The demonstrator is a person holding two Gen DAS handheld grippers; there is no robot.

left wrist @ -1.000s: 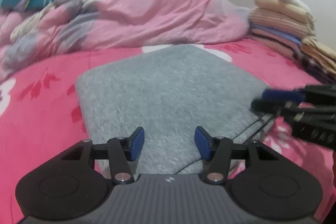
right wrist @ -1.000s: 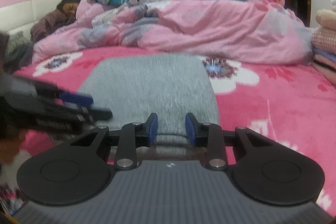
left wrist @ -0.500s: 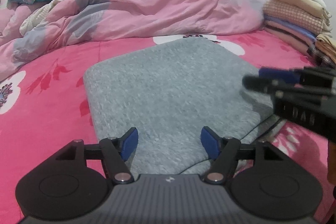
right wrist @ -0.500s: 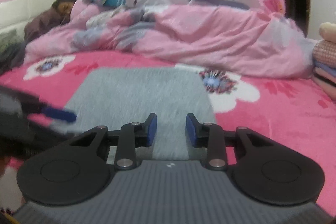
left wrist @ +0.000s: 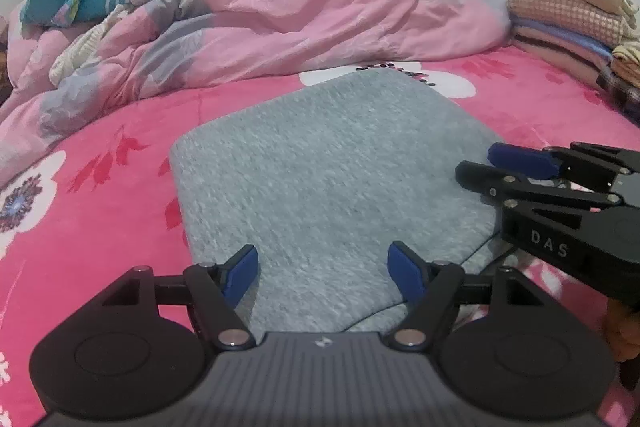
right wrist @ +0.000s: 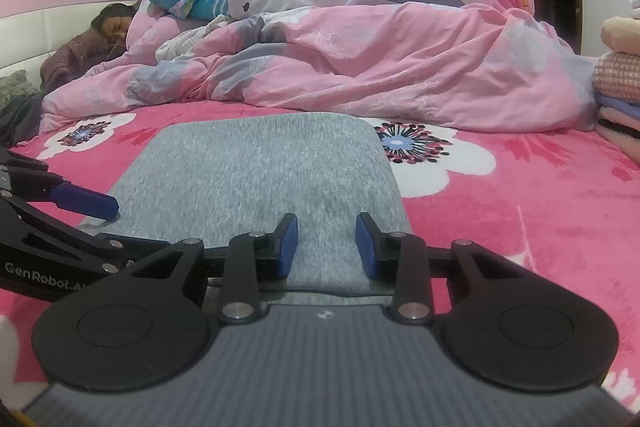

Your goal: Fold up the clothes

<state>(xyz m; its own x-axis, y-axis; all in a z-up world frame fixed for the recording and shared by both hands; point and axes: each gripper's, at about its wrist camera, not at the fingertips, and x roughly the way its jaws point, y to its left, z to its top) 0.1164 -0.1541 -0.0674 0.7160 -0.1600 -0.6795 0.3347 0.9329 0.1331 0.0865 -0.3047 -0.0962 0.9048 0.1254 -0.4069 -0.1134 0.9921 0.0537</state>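
Jaws on my left gripper (left wrist: 322, 273) have just been opening and now stand wide, with the near edge of the grey garment (left wrist: 332, 187) lying below and between the blue pads, neither pad pressing on it. I read that as a release: the fold on this side is laid down and the left hand is letting go. A second ago the same pads stood noticeably closer together over that same edge.

My right gripper (right wrist: 326, 247) is narrower, its pads a modest gap apart; the grey garment (right wrist: 272, 167) runs between them at its near right corner, but I cannot tell whether they touch it. That gap looks the same as a second ago. From the left wrist view this gripper sits just to the right of mine, low over the garment's right edge, and it is sharp now where it was blurred before.

Ahead of both grippers the garment lies flat on the bed (left wrist: 100, 195) as a tidy folded rectangle, its far end rounded and smooth. Compared with the earlier frames it fills the view a little differently, though its shape looks unchanged. Beyond it is the heaped pink duvet (left wrist: 320, 27); far to my right stands a stack of folded clothes (left wrist: 568, 15). I judge this piece nearly finished, probably ready to join that stack.
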